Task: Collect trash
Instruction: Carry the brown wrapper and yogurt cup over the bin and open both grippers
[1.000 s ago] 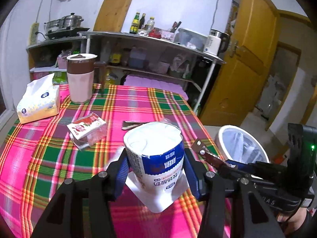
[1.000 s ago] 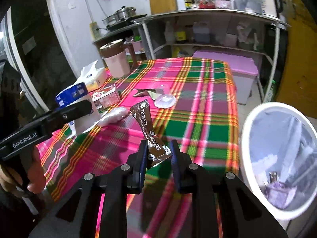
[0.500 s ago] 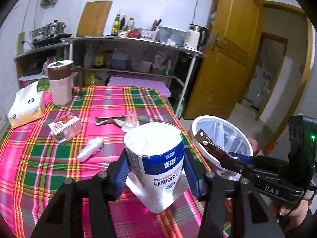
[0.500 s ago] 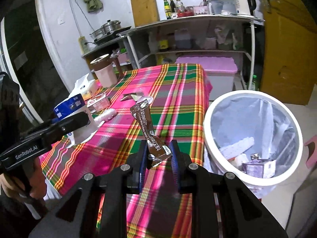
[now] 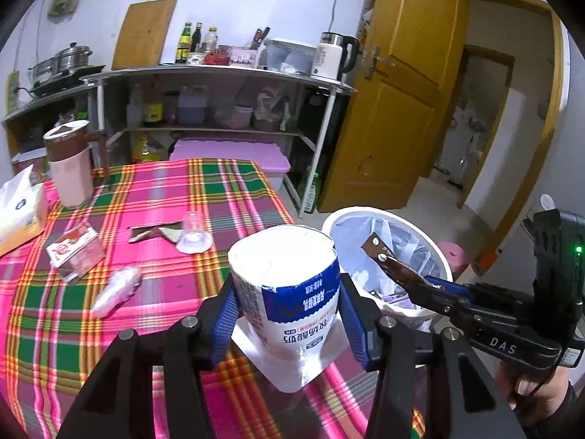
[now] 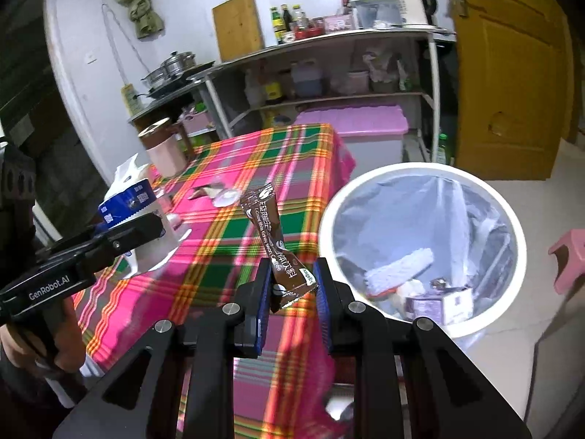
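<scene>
My left gripper (image 5: 289, 314) is shut on a white and blue yogurt pouch (image 5: 287, 289), held upright above the table's near right corner. My right gripper (image 6: 292, 285) is shut on a brown coffee sachet (image 6: 272, 245), held between the table edge and the white trash bin (image 6: 420, 172). The bin stands on the floor to the right of the table and holds several pieces of trash. In the left wrist view the sachet (image 5: 387, 259) and the right gripper (image 5: 431, 289) hang over the bin (image 5: 365, 216).
On the plaid tablecloth (image 5: 146, 197) lie a small carton (image 5: 75, 252), a crumpled plastic wrap (image 5: 117, 287), a clear cup (image 5: 193, 234), a torn wrapper (image 5: 153, 232), a tissue pack (image 5: 20, 205) and a pink jug (image 5: 69, 164). Shelves (image 5: 219, 73) stand behind; a pink stool (image 6: 570, 259) sits right.
Both grippers have moved back and to the right with their loads. The trash bin has come closer and now fills the right of both views.
</scene>
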